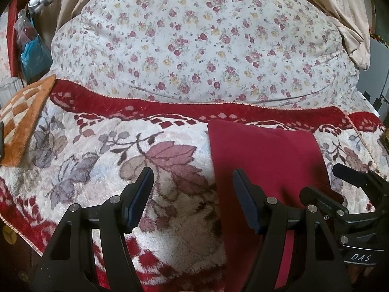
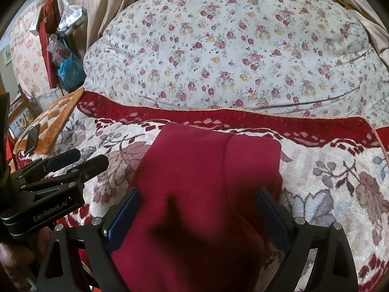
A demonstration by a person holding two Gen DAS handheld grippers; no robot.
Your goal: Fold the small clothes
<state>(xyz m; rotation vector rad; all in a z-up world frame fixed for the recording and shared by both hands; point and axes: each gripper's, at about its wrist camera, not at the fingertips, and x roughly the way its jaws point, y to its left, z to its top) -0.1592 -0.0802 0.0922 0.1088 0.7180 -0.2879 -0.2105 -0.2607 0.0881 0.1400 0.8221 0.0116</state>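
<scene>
A dark red garment (image 1: 265, 160) lies flat as a long folded strip on the plush floral blanket (image 1: 102, 150); it also shows in the right wrist view (image 2: 201, 185), with a seam running down it. My left gripper (image 1: 193, 177) is open and empty, over the garment's left edge. My right gripper (image 2: 198, 194) is open, its fingers straddling the garment's width just above it. Each gripper shows at the edge of the other's view: the right one (image 1: 350, 177), the left one (image 2: 82, 158).
A large floral pillow (image 1: 201, 46) lies behind the blanket's red border (image 2: 267, 121). An orange checked cloth (image 1: 22, 119) with a dark phone-like object (image 2: 32, 138) on it lies at the left. Bags (image 2: 68, 68) and beige curtains (image 2: 104, 2) are at the back left.
</scene>
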